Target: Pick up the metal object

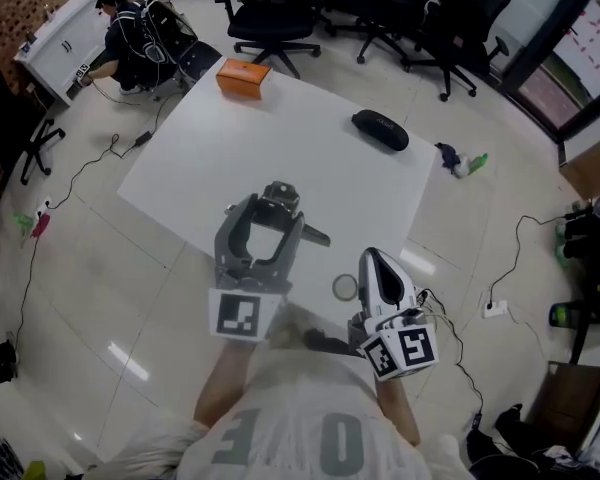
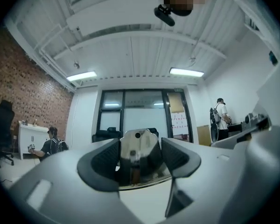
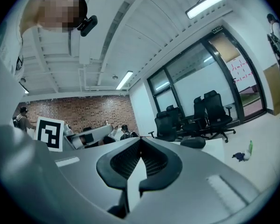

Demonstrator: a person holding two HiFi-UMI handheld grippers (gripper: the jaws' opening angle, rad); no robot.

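The metal object is a shiny, bent steel piece with a small hole near its top. It sits between the two dark pads of my left gripper, which is shut on it over the near part of the white table. In the left gripper view the metal object fills the gap of the left gripper, which tilts up toward the ceiling. My right gripper is shut and holds nothing near the table's front right edge. In its own view the right gripper has its pads touching.
An orange box lies at the table's far corner and a black case at its right side. A small round ring sits by the near edge, left of the right gripper. Office chairs stand beyond the table, and a person crouches at the far left.
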